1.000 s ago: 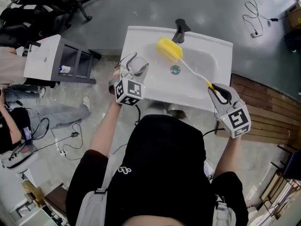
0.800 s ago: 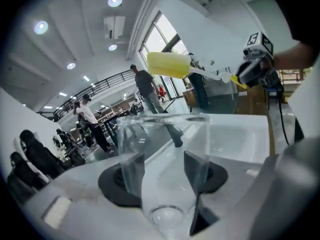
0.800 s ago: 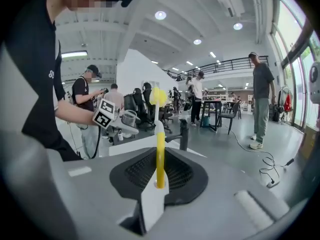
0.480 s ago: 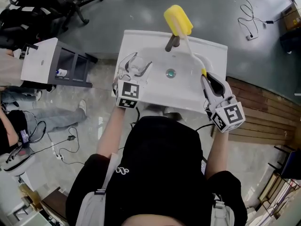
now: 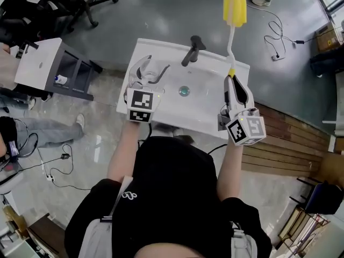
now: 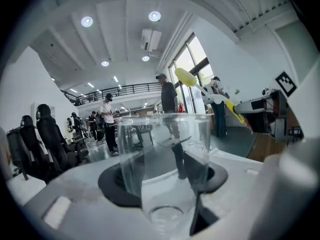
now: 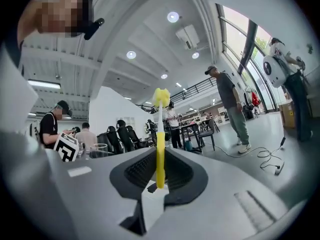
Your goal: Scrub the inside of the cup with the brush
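Observation:
My left gripper (image 5: pixel 146 71) is shut on a clear glass cup (image 5: pixel 149 73), held over the left rim of the white sink (image 5: pixel 161 109). In the left gripper view the cup (image 6: pixel 165 154) stands upright between the jaws, its mouth facing away. My right gripper (image 5: pixel 233 85) is shut on the yellow end of the brush handle (image 7: pixel 160 156). The brush stands up and away from me, its yellow sponge head (image 5: pixel 235 8) beyond the sink's far edge. The sponge head (image 6: pixel 185 77) also shows in the left gripper view, well apart from the cup.
A dark faucet (image 5: pixel 192 48) and the drain (image 5: pixel 184 91) sit mid-sink. A white side cabinet (image 5: pixel 37 63) stands to the left, office chairs (image 5: pixel 64 1) beyond it. Cables (image 5: pixel 275 42) lie on the grey floor; wooden planks (image 5: pixel 285 144) run at right. People stand in the hall.
The right gripper has swung the brush up out of the sink basin, so the sponge head now points far past the faucet. The left gripper still holds the cup at the sink's left.

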Demonstrator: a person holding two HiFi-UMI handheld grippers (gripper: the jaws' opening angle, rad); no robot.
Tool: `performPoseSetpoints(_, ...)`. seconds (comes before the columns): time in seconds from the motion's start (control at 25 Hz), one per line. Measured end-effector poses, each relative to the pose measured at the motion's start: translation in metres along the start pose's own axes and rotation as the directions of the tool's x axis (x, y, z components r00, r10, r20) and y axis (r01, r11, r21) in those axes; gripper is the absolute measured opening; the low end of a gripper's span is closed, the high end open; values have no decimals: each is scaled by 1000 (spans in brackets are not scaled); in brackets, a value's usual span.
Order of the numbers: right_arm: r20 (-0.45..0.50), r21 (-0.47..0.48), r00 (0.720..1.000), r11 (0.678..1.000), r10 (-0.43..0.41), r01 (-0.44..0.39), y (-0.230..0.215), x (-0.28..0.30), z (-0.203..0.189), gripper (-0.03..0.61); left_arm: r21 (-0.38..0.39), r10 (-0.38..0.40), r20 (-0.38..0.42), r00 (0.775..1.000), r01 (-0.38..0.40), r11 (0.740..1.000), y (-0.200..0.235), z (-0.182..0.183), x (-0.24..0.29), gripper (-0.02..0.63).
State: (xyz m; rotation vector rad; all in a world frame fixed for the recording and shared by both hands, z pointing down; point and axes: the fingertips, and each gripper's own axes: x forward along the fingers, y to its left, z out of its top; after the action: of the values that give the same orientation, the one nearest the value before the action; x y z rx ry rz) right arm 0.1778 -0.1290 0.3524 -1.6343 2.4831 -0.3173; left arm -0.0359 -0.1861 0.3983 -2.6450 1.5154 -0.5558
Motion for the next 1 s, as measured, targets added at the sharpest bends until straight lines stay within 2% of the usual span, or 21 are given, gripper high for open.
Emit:
performPoseSetpoints(0.16, 11, -40, 1000, 999, 2, -1, 0, 5, 9, 48, -4, 2, 12, 1000, -2, 1000, -6, 5, 3, 272)
performPoseSetpoints(1.0, 12, -51, 1000, 999, 5, -4, 6, 6, 6, 48, -13, -11, 12, 1000, 11, 1000, -13, 2, 2, 272)
